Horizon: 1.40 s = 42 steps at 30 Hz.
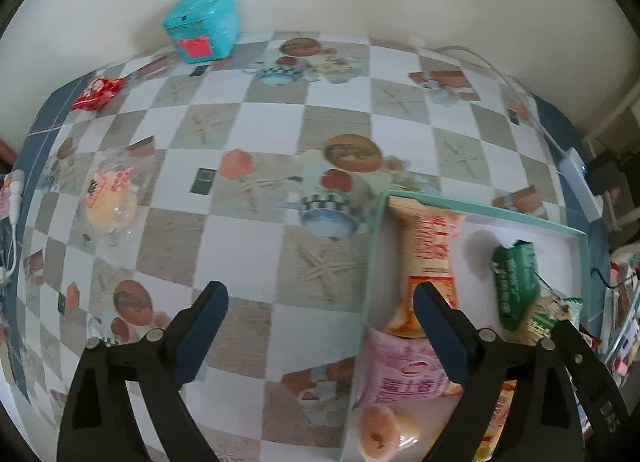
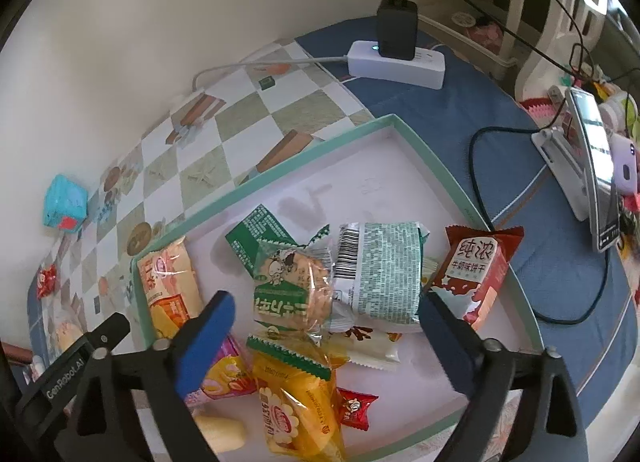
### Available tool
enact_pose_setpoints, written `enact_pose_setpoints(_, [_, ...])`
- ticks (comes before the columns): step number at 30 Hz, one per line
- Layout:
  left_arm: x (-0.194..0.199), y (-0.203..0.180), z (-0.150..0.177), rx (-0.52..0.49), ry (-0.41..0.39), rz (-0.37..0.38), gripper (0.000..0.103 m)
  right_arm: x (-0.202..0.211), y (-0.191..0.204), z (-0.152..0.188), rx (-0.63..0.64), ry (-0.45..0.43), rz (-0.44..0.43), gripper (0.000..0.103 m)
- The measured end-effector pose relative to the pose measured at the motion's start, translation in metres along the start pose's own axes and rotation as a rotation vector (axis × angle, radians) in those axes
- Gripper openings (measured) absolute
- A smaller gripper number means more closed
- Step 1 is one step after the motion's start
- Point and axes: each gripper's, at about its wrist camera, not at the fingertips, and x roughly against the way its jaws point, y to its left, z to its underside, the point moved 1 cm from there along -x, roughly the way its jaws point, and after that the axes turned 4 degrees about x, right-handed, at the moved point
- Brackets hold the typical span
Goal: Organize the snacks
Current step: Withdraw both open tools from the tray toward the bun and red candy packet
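Both grippers are hanging wide open and holding nothing: the right gripper (image 2: 326, 336) is hovering over the heap of snack packets (image 2: 320, 286) lying in the shallow green-rimmed box (image 2: 432, 153), a green biscuit packet (image 2: 292, 294) sitting directly between its fingers. The left gripper (image 1: 320, 330) is straddling the box's left rim (image 1: 374, 262) above the checked tablecloth (image 1: 248, 109). Ahead and left of it, a clear-wrapped snack (image 1: 110, 201) and a red packet (image 1: 96, 93) are still lying loose, a teal container (image 1: 204, 23) is standing farther back, and a power strip (image 2: 396, 61) with cables is crowding the right gripper's far side.
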Motion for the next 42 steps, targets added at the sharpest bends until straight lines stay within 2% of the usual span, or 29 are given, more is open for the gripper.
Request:
enact_pose_setpoints(7, [0.007, 0.018, -0.002, 0.038, -0.016, -0.016, 0.094, 0.003, 0.01, 0.002, 0.037, -0.004, -0.006, 0.103])
enact_pose_setpoints(24, [0.054, 0.063, 0.005, 0.031, -0.107, -0.087, 0.094, 0.029, 0.048, 0.019, 0.151, -0.042, -0.011, 0.103])
enact_pose_setpoints(31, [0.06, 0.104, 0.01, 0.104, -0.106, -0.132, 0.094, 0.039, 0.082, 0.035, 0.243, -0.054, -0.042, 0.103])
enact_pose_setpoints(38, [0.055, 0.164, 0.019, 0.225, -0.085, -0.177, 0.094, 0.04, 0.117, 0.053, 0.332, -0.047, -0.081, 0.103])
enact_pose_setpoints(42, [0.052, 0.2, 0.026, 0.299, -0.071, -0.23, 0.094, 0.037, 0.137, 0.065, 0.376, -0.026, -0.121, 0.103])
